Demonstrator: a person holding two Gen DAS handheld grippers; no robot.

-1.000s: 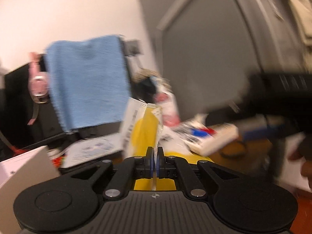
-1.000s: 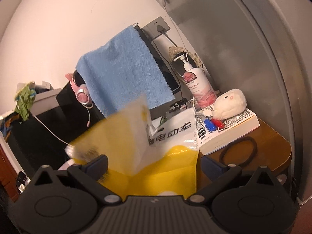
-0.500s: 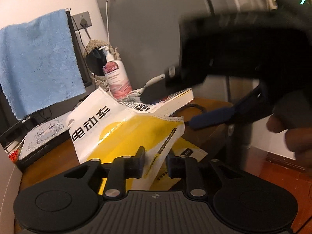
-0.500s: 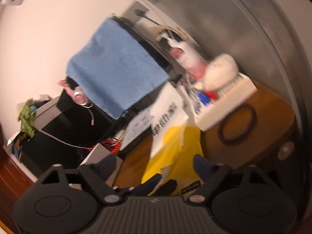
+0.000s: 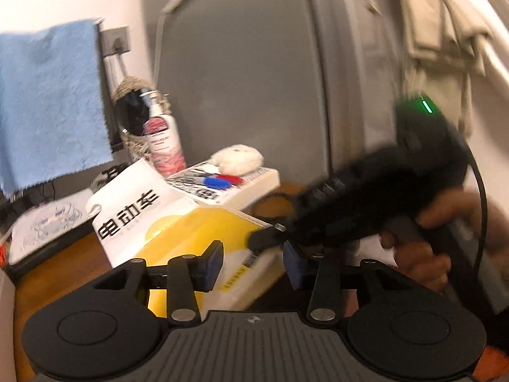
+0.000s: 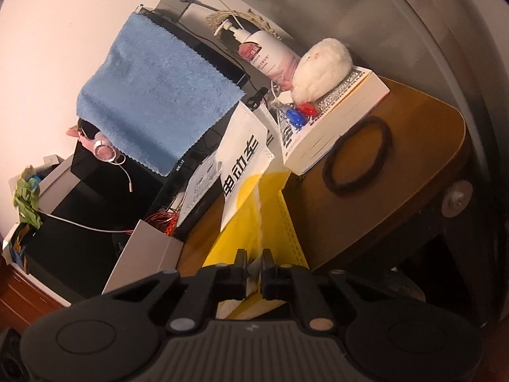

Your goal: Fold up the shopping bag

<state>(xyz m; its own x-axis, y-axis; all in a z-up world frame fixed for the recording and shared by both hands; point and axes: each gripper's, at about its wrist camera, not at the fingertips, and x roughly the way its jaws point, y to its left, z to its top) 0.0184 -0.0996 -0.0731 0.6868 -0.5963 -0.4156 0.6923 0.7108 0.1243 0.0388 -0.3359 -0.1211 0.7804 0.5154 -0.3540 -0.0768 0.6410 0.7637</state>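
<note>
The shopping bag (image 5: 191, 232), yellow with a white panel of black characters, lies partly folded on the wooden table (image 6: 413, 146). My left gripper (image 5: 253, 265) hovers open over the bag's near edge, with its blue pads on either side and nothing held. My right gripper (image 6: 254, 267) is shut on the near yellow edge of the shopping bag (image 6: 248, 222), which runs away from it toward the book. In the left wrist view the right gripper (image 5: 267, 237) comes in from the right, held by a hand (image 5: 423, 251), its tips on the bag's edge.
A thick book (image 6: 337, 121) lies beyond the bag with a white plush (image 6: 321, 70) and markers on it. A black hair band (image 6: 356, 156) sits on the table's right. A pump bottle (image 6: 267, 54), a blue towel (image 6: 152, 95) and a grey box (image 6: 143, 261) crowd the left and back.
My left gripper, shut on the bag a second ago, let go and has opened wide. My right gripper, open before, has closed on the bag's near edge.
</note>
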